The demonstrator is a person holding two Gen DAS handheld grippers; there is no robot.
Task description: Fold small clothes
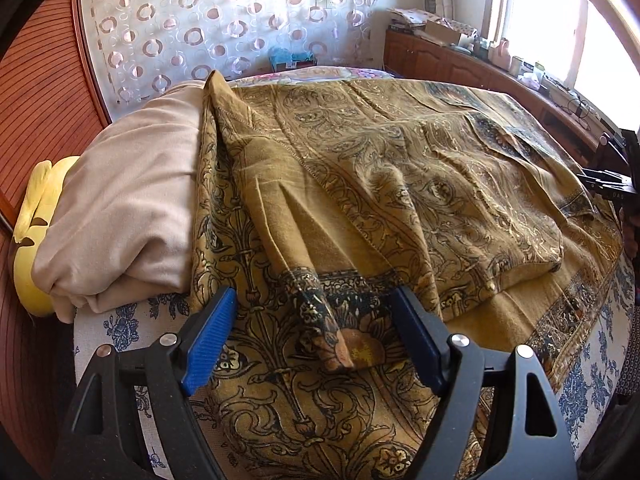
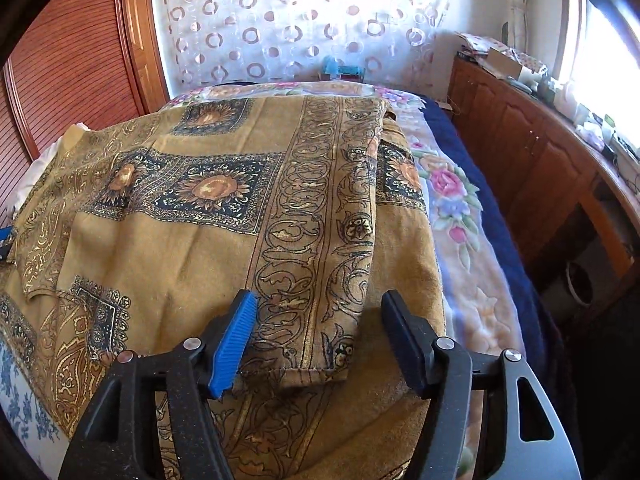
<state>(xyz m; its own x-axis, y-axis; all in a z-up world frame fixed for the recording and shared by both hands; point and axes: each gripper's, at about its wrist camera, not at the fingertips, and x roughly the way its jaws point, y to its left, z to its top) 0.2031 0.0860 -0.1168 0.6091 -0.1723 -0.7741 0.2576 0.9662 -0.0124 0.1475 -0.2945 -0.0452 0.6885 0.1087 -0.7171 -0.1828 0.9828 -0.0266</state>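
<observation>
A mustard-gold garment [image 1: 360, 184] with dark ornate print lies spread on the bed. It also shows in the right wrist view [image 2: 192, 216]. My left gripper [image 1: 316, 320] is open, its blue pads [image 1: 208, 340] on either side of a raised fold with a dark floral hem corner [image 1: 340, 344]. My right gripper [image 2: 316, 328] is open, its jaws on either side of a folded sleeve-like end with a hemmed edge [image 2: 304, 372]. Neither gripper holds the cloth. The right gripper's black body shows at the right edge of the left wrist view [image 1: 616, 188].
A beige cloth pile [image 1: 128, 208] and a yellow item [image 1: 32, 216] lie at the bed's left. A blue floral sheet [image 1: 600, 380] and a flowered blanket [image 2: 452, 200] cover the bed. Wooden cabinets [image 2: 532, 160] with clutter run along the right, a wooden wardrobe [image 2: 60, 64] on the left.
</observation>
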